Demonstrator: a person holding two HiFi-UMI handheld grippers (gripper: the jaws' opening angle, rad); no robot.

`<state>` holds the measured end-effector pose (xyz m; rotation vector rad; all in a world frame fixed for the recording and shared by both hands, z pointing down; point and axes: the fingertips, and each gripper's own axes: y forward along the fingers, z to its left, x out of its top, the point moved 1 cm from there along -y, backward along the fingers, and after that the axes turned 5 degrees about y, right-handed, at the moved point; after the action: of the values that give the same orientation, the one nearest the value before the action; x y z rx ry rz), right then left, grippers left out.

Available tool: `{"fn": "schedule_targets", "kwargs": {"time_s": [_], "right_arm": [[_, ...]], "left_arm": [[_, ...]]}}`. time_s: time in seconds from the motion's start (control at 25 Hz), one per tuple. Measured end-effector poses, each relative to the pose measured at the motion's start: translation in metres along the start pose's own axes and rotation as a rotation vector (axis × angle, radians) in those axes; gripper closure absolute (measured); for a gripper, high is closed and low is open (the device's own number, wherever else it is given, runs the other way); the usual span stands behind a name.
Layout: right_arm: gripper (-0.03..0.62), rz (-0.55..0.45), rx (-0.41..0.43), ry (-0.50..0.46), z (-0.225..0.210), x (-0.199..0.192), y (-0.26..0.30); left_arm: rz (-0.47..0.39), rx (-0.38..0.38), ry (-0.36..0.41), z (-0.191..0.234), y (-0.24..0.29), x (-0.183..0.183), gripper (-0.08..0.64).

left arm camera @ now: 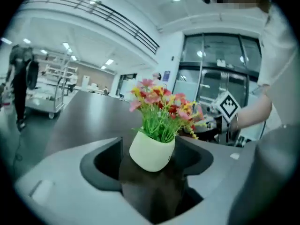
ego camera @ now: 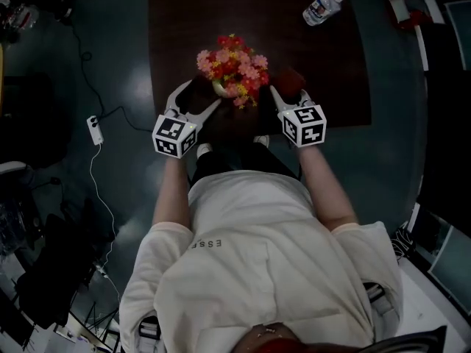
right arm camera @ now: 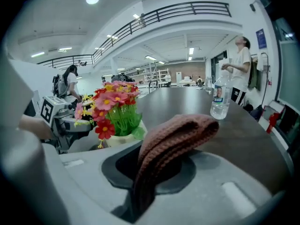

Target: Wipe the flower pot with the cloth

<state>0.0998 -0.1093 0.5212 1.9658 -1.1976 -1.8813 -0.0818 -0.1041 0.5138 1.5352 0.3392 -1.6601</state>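
Overhead, flowers point(ego camera: 234, 66) hide most of the pot point(left arm camera: 151, 153) near the table's point(ego camera: 324, 65) six o'clock edge. The left gripper point(ego camera: 199, 94) stands spread toward it from eight o'clock. The right gripper point(ego camera: 288, 88), at four o'clock, pinches the cloth point(right arm camera: 173, 135).

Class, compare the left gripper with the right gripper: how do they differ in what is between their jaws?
The left gripper has its jaws apart around the cream flower pot, a gap showing on one side; the right gripper has its jaws shut on the brown knitted cloth. The left gripper frames a rigid thing; the right gripper grips a limp one, folded over. Both flank the pot, pointing towards it.
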Motion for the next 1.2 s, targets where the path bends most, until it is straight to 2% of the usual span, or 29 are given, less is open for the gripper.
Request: {"fn": "schedule_targets", "kwargs": {"time_s": [0.04,0.08,0.16,0.2,0.28,0.36,0.52,0.64,0.8,1.04,1.2], "right_arm": [[0.545,-0.004,-0.007,0.02,0.004,-0.001,-0.003],[0.545,-0.007,-0.012,0.033,0.007,-0.003,-0.006],[0.546,-0.018,-0.024,0.031,0.016,-0.002,-0.014],[0.545,-0.029,-0.033,0.02,0.02,0.0,-0.018],[0.545,-0.054,-0.055,0.003,0.029,0.005,-0.025],[0.545,-0.074,-0.077,-0.011,0.039,0.01,-0.031],[0.545,-0.12,-0.135,-0.021,0.05,0.016,-0.058],[0.545,-0.171,-0.147,-0.014,0.058,0.018,-0.079],[0.545,-0.195,-0.1,-0.039,0.078,0.0,-0.11],[0.545,-0.204,-0.016,-0.123,0.094,-0.028,-0.153],[0.545,-0.235,0.038,-0.158,0.11,-0.048,-0.187]], "left_arm": [[-0.041,0.021,-0.051,0.0,-0.009,0.004,0.234],[-0.079,0.044,-0.072,-0.001,-0.017,0.01,0.339],[-0.143,0.1,-0.033,-0.001,-0.034,0.025,0.497],[-0.168,0.126,0.007,0.0,-0.041,0.035,0.539],[-0.211,0.163,0.073,0.002,-0.055,0.056,0.543],[-0.243,0.181,0.108,0.003,-0.069,0.074,0.543],[-0.271,0.166,0.132,-0.012,-0.089,0.1,0.543],[-0.277,0.177,0.154,-0.029,-0.101,0.108,0.543],[-0.269,0.233,0.103,-0.061,-0.125,0.094,0.543],[-0.346,0.248,0.143,-0.126,-0.161,0.09,0.545],[-0.366,0.344,0.152,-0.159,-0.189,0.079,0.545]]}}
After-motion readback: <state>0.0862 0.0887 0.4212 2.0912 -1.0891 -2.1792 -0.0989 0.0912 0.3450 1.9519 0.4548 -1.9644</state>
